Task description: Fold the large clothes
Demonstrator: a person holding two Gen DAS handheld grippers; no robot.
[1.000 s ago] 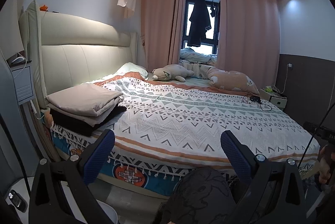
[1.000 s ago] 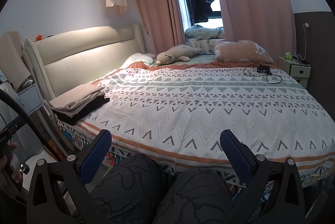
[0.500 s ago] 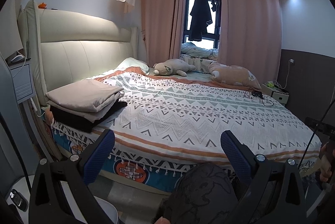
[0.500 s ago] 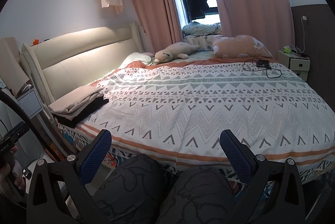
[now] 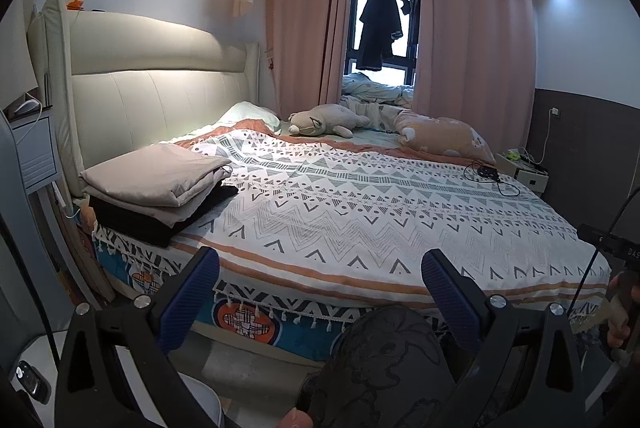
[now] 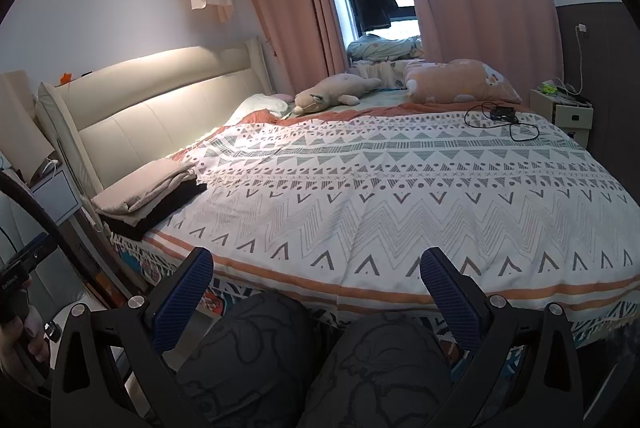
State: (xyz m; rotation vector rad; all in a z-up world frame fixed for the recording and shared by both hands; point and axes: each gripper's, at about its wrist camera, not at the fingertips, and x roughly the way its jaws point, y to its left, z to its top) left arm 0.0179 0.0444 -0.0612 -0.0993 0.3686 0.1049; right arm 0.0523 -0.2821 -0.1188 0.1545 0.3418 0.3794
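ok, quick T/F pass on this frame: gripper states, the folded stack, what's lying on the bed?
1. Both grippers, left gripper and right gripper, are open and hold nothing. True.
2. The folded beige cloth lies under the folded black garment. False: beige is on top.
3. The grey plush toy lies near the pink curtains. True.
4. The black cable hangs off the cream padded headboard. False: it lies on the patterned white bedspread.

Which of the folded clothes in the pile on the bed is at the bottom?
The black garment is at the bottom; the folded beige pieces lie on top of it, near the headboard.
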